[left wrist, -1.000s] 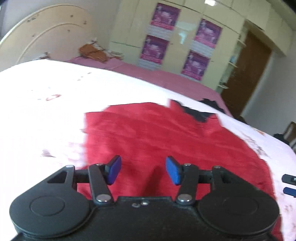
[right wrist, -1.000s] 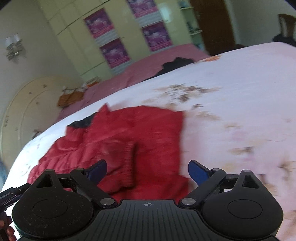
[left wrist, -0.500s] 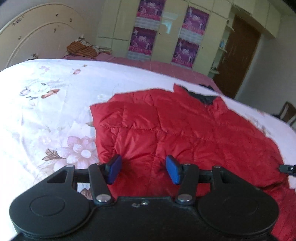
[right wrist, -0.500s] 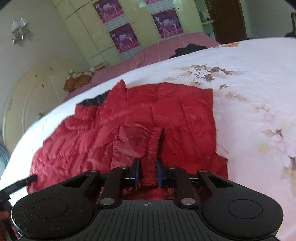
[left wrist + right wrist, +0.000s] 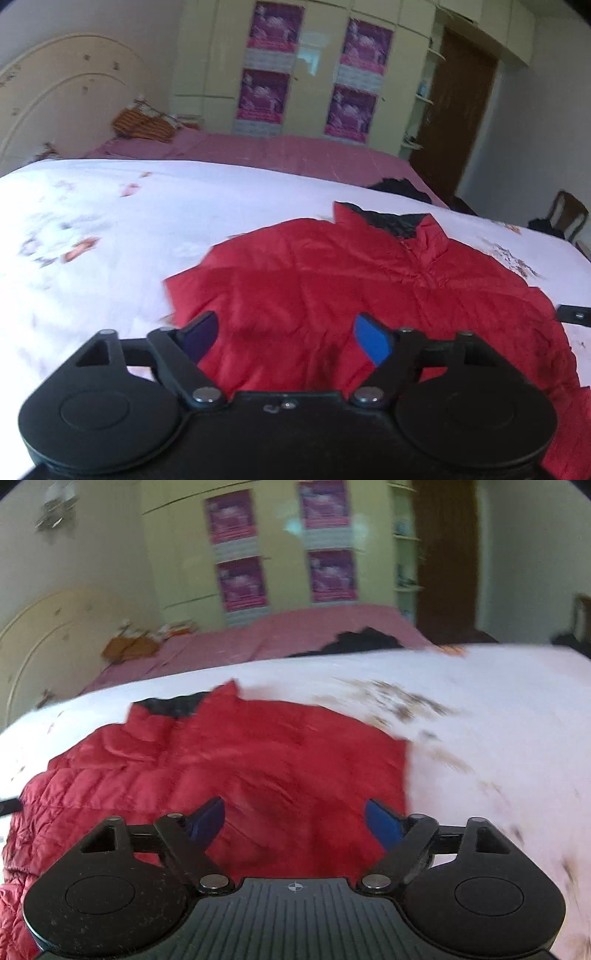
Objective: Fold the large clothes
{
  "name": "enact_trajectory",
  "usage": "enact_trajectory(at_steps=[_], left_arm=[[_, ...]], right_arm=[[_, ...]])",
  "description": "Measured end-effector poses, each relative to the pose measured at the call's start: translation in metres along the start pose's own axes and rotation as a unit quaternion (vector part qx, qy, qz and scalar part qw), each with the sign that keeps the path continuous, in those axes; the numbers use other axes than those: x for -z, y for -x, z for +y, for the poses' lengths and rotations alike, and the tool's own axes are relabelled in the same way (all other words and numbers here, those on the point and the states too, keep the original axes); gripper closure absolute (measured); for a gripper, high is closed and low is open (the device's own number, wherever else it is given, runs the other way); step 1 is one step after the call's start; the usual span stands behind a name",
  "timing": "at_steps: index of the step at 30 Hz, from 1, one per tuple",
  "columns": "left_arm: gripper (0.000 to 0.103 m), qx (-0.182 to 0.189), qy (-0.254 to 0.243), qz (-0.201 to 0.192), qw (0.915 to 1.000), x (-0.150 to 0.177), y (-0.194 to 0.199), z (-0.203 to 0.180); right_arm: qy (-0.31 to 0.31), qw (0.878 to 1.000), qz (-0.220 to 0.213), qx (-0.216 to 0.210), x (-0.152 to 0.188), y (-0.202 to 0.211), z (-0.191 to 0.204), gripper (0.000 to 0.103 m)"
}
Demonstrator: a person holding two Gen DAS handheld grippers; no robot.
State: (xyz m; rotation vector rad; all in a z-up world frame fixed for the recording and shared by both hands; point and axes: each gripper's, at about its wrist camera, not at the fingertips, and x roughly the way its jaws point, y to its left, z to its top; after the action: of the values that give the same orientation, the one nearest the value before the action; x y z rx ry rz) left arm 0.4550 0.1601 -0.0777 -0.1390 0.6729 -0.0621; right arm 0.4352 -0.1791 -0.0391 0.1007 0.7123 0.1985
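A red quilted jacket [image 5: 351,280] with a black collar lining [image 5: 391,221] lies spread on a white floral bedsheet [image 5: 110,229]. My left gripper [image 5: 286,338] is open and empty, raised above the jacket's near left part. The jacket also shows in the right wrist view [image 5: 240,764], collar [image 5: 170,705] at the far side. My right gripper [image 5: 293,821] is open and empty above the jacket's near right part. The tip of the right gripper [image 5: 574,314] shows at the left view's right edge.
Behind the white sheet lies a pink bedspread [image 5: 277,151] with a dark garment [image 5: 402,186] and an orange bundle [image 5: 142,127]. A cream headboard [image 5: 62,110] stands at the left. Wardrobes with purple posters [image 5: 266,96] and a brown door [image 5: 454,110] are behind. A chair [image 5: 567,214] stands at the right.
My right gripper was shut on a fold of the jacket half a second ago; it has let go and opened. My left gripper has opened wider. Both have lifted and pulled back.
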Motion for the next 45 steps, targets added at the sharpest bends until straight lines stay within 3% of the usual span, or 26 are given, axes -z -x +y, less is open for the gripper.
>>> enact_trajectory(at_steps=[1,3,5,7,10,11,13,16,20,24,26,28,31,35,38,40,44,45], left_arm=[[0.024,0.003,-0.020,0.003,0.9998,-0.004,-0.010,-0.005],[0.021,-0.004,-0.057,0.020,0.9981,-0.006,-0.033,-0.011],[0.014,0.005,-0.050,0.048,0.9976,0.001,-0.057,-0.002],[0.014,0.024,-0.026,0.045,0.9984,0.008,-0.065,0.011],[0.015,0.016,-0.040,0.045,0.9980,0.009,-0.058,0.008],[0.022,0.011,-0.037,0.044,0.9983,0.008,-0.052,0.007],[0.021,0.018,-0.024,0.021,0.9993,0.006,-0.029,0.002],[0.018,0.043,-0.026,-0.001,0.9988,0.013,-0.003,-0.019],[0.017,0.057,-0.055,0.024,0.9966,0.035,-0.005,-0.049],[0.017,0.047,-0.061,0.023,0.9968,0.046,-0.006,-0.039],[0.017,0.016,-0.065,0.023,0.9975,0.051,-0.002,-0.022],[0.017,0.023,-0.047,0.026,0.9983,0.053,0.000,-0.003],[0.019,0.011,-0.065,0.033,0.9973,0.048,0.001,-0.007],[0.019,0.016,-0.052,0.022,0.9982,0.045,0.017,-0.013],[0.017,0.003,-0.077,0.044,0.9960,0.056,0.009,-0.015],[0.019,0.006,-0.066,0.044,0.9969,0.053,0.010,-0.013],[0.019,0.011,-0.059,0.033,0.9976,0.046,0.020,-0.011],[0.019,0.004,-0.068,0.044,0.9967,0.048,0.015,-0.012]], right_arm=[[0.007,1.000,0.006,-0.014,-0.005,-0.013,0.009,0.052],[0.019,0.999,0.024,-0.018,-0.008,-0.041,0.022,0.052],[0.037,0.997,0.064,-0.006,0.002,-0.077,0.025,0.052],[0.044,0.998,0.051,-0.006,0.012,-0.086,0.023,0.050],[0.051,0.997,0.060,0.008,0.008,-0.080,0.026,0.050],[0.046,0.997,0.052,0.018,0.005,-0.072,0.027,0.049],[0.039,0.999,0.014,0.021,0.001,-0.047,0.033,0.049],[0.032,0.999,-0.002,-0.016,0.005,-0.021,0.050,0.029],[0.069,0.996,0.033,-0.052,0.025,-0.028,0.081,0.029],[0.109,0.992,0.045,-0.036,0.042,-0.039,0.081,0.029],[0.093,0.995,0.037,0.009,0.044,-0.034,0.057,0.029],[0.045,0.997,0.045,0.033,0.044,-0.033,0.025,0.030],[0.060,0.996,0.051,0.040,0.043,-0.033,0.029,0.030],[0.052,0.998,0.020,0.023,0.041,-0.010,0.038,0.030],[0.046,0.996,0.067,0.034,0.050,-0.026,0.028,0.030],[0.045,0.996,0.070,0.036,0.047,-0.026,0.029,0.030],[0.027,0.999,0.031,0.026,0.038,-0.004,0.032,0.030],[0.033,0.998,0.043,0.032,0.040,-0.009,0.033,0.030]])
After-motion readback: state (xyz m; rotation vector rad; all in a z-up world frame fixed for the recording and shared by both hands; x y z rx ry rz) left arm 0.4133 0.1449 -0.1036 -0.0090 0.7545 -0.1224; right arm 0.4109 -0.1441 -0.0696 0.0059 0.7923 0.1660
